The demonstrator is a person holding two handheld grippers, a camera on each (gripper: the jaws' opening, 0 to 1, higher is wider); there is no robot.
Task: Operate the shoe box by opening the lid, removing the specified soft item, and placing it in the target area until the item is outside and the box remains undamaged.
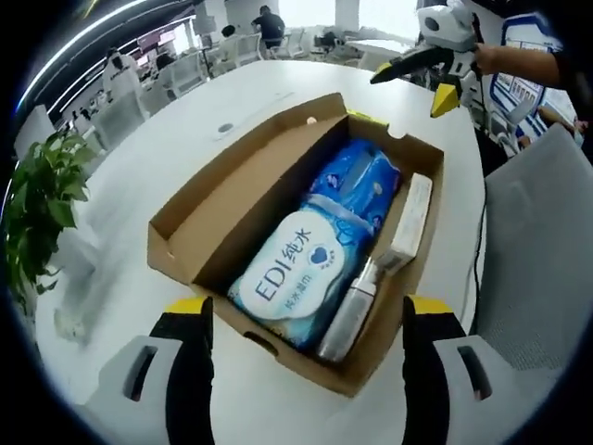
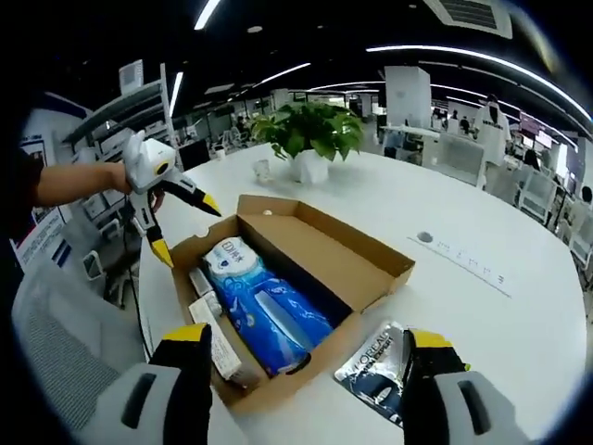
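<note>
The cardboard shoe box [image 1: 366, 371] lies on a white table with its lid [image 1: 236, 176] folded out flat. Inside lie a soft wipes pack with a white "EDI" label [image 1: 301, 269], a blue pack [image 1: 357, 181] behind it, a silver tube [image 1: 350, 315] and a slim white carton [image 1: 413, 218]. My left gripper [image 1: 309, 311] hovers open above the near end of the box, nothing between its jaws. It also shows open at the far end of the box in the right gripper view [image 2: 188, 230]. My right gripper [image 2: 308, 338] is open over the other end of the box [image 2: 278, 385], and appears raised beyond it [image 1: 410, 90].
A dark sachet [image 2: 371, 371] lies on the table beside the box, near my right jaw. A potted plant [image 2: 310, 130] stands at the table's edge. A grey chair [image 1: 537, 260] sits close to the box side. Office desks and people are far behind.
</note>
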